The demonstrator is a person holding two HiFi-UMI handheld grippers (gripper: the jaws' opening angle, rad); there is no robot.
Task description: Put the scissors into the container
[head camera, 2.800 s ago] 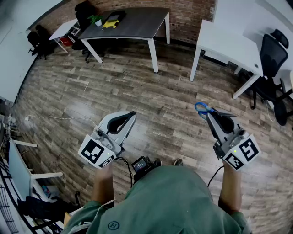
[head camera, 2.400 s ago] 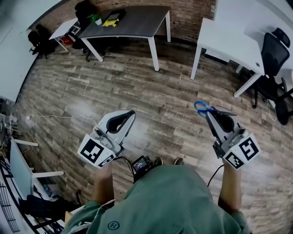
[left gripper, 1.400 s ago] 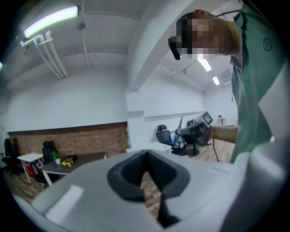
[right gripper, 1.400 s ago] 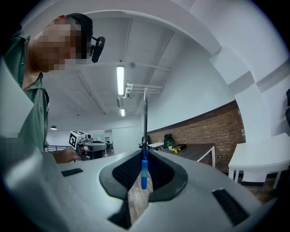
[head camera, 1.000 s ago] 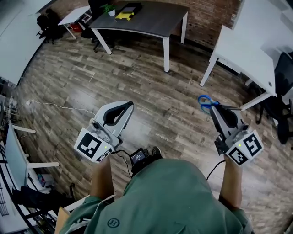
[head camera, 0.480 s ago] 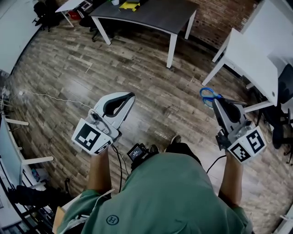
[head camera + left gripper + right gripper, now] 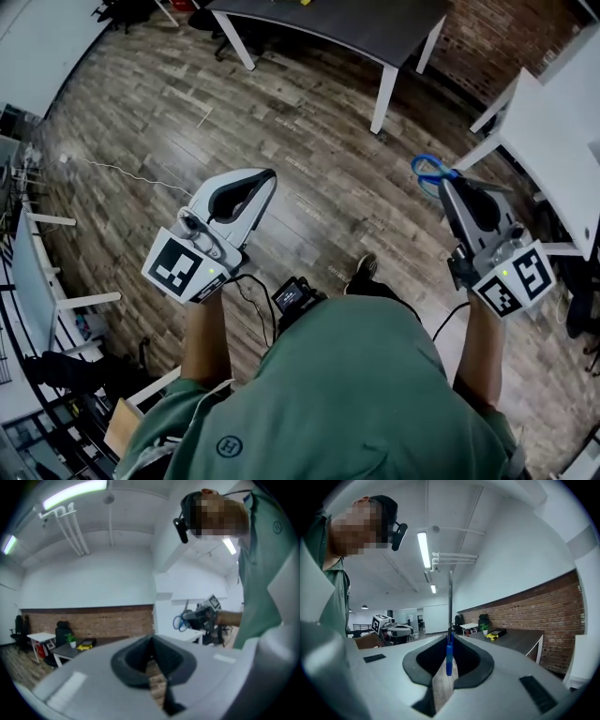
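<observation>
Holds scissors [image 7: 428, 171] pinched in right gripper [image 7: 450, 184] fingers, blue handles forward. Left gripper [image 7: 265, 176] fingers pressed together, empty. Has walked nearer the dark counter [image 7: 366, 21] than before; no container visible yet, so likely still mid-carry.

Open wooden floor [image 7: 309, 178] ahead; a dark table [image 7: 375, 23] stands beyond it, a white table [image 7: 562, 122] near the right tool [image 7: 448, 180].

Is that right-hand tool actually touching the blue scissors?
Touching. The right gripper view shows the right tool shut on the scissors, the blue handle pinched between its jaws.
</observation>
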